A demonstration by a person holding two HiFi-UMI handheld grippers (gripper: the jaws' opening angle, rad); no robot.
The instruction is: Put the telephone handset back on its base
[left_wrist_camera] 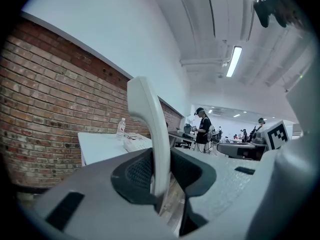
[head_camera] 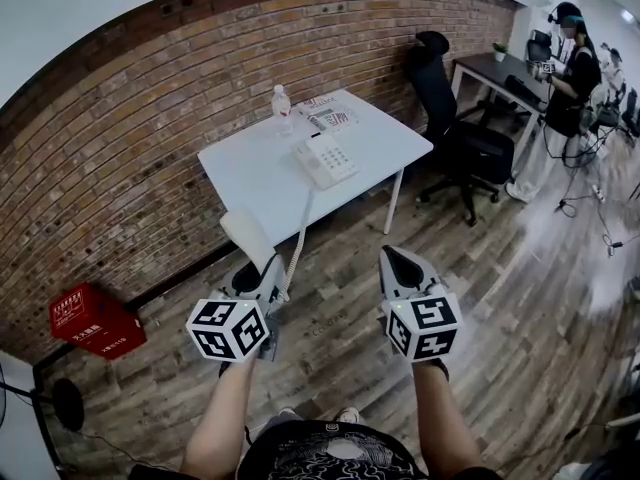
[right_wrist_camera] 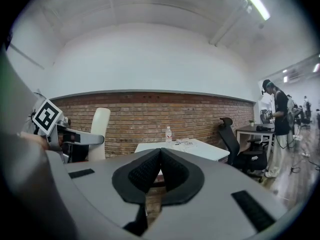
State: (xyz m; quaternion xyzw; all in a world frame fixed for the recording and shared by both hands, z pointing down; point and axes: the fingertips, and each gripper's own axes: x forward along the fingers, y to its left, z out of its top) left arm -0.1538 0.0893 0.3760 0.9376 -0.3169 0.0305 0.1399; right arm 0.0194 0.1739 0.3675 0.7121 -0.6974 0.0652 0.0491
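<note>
I stand a few steps back from a white table (head_camera: 250, 173). On it sits the white telephone base (head_camera: 325, 158) with its keypad. My left gripper (head_camera: 262, 268) is shut on the white handset (head_camera: 246, 236), which stands upright out of the jaws. In the left gripper view the handset (left_wrist_camera: 148, 129) is pinched between the dark pads (left_wrist_camera: 137, 173). A coiled cord (head_camera: 300, 233) runs from the handset up to the base. My right gripper (head_camera: 398, 260) hangs beside it over the floor, shut and empty. Its jaws (right_wrist_camera: 160, 160) meet at the tips.
A water bottle (head_camera: 282, 108) and papers (head_camera: 330, 113) stand at the table's far edge by the brick wall. A black office chair (head_camera: 450, 118) and a dark desk (head_camera: 495, 68) are to the right, with a person (head_camera: 570, 78) beyond. A red crate (head_camera: 92, 320) lies at the left.
</note>
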